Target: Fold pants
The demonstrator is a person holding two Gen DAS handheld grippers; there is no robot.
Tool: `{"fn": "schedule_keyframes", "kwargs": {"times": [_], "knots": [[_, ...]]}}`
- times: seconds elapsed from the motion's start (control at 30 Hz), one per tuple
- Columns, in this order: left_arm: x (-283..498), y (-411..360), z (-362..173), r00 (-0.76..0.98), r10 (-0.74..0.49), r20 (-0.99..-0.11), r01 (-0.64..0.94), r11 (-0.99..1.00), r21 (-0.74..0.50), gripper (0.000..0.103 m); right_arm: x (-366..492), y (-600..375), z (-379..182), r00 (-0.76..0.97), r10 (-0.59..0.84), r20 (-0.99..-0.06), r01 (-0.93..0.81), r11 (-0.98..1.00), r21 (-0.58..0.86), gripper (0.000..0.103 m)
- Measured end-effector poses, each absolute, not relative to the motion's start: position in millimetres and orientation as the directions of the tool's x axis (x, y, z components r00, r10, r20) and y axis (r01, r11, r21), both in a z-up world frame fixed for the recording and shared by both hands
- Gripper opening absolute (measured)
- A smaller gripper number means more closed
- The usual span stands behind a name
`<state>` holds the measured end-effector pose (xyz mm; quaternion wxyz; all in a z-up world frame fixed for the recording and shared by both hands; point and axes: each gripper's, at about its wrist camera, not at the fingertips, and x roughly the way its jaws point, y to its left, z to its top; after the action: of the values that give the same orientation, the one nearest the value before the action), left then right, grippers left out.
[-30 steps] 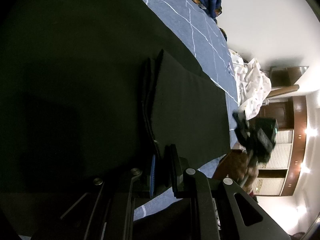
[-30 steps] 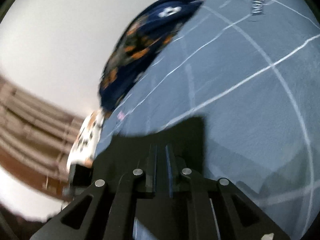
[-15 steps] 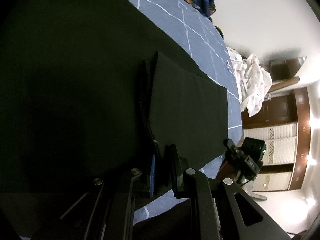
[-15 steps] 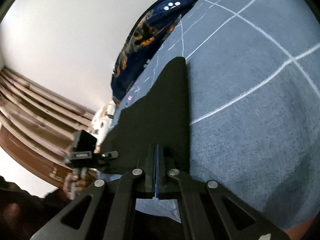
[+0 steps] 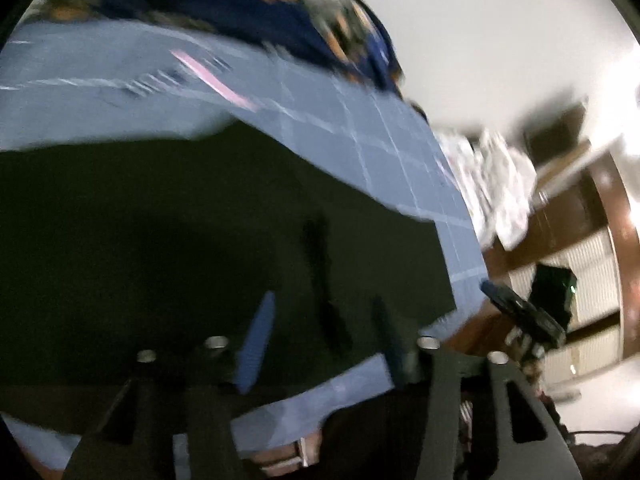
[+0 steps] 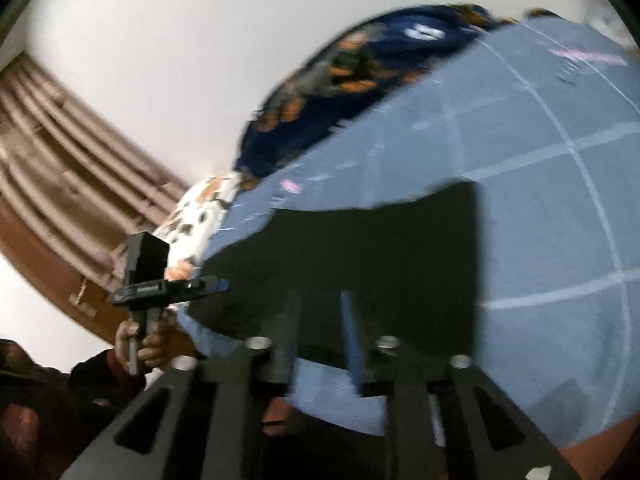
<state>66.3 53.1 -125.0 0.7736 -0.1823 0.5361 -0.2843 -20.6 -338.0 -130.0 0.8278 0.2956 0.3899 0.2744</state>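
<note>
The black pants (image 5: 180,232) lie folded flat on the blue bed sheet (image 5: 384,136); they also show in the right wrist view (image 6: 380,248). My left gripper (image 5: 324,340) is open, its fingers spread just above the near edge of the pants, holding nothing. My right gripper (image 6: 320,332) is open over the near edge of the pants and empty. Each gripper shows in the other's view, the right one (image 5: 524,316) and the left one (image 6: 168,288), both at the bed's edge. Both views are blurred.
A dark blue and orange patterned blanket (image 5: 248,8) lies bunched at the far side of the bed by the white wall. A white printed cloth (image 5: 496,184) hangs at the bed's end. Brown wooden wardrobe (image 5: 580,216) stands beyond.
Both grippers have opened and let go of the pants, which now lie flat. Both cameras have swung and pulled back toward the near bed edge.
</note>
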Motion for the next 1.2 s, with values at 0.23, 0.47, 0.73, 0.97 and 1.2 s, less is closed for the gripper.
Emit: {"fn": "schedule_keyframes", "kwargs": {"times": [0.23, 0.47, 0.73, 0.97, 1.2], "knots": [[63, 223, -104, 0.362, -0.505, -0.784, 0.084, 0.855, -0.512, 0.056, -2, -258, -135, 0.431, 0.803, -0.411, -0.288, 0.554, 0.781, 0.048], [39, 312, -160, 0.305, -0.614, -0.728, -0.118, 0.734, -0.669, 0.056, 15, -184, -151, 0.314, 0.847, -0.428, -0.293, 0.515, 0.805, 0.049], [47, 289, -194, 0.22, -0.723, -0.655, -0.083, 0.655, -0.751, 0.056, 13, -149, -160, 0.26, 0.838, -0.481, -0.269, 0.541, 0.797, 0.053], [54, 277, -209, 0.181, -0.781, -0.598, -0.116, 0.587, -0.801, 0.062, 13, -152, -162, 0.28, 0.832, -0.48, -0.236, 0.544, 0.805, 0.059], [47, 288, -224, 0.33, -0.813, -0.479, -0.243, 0.418, -0.876, 0.068, 10, -146, -161, 0.275, 0.837, -0.474, -0.235, 0.536, 0.811, 0.061]]}}
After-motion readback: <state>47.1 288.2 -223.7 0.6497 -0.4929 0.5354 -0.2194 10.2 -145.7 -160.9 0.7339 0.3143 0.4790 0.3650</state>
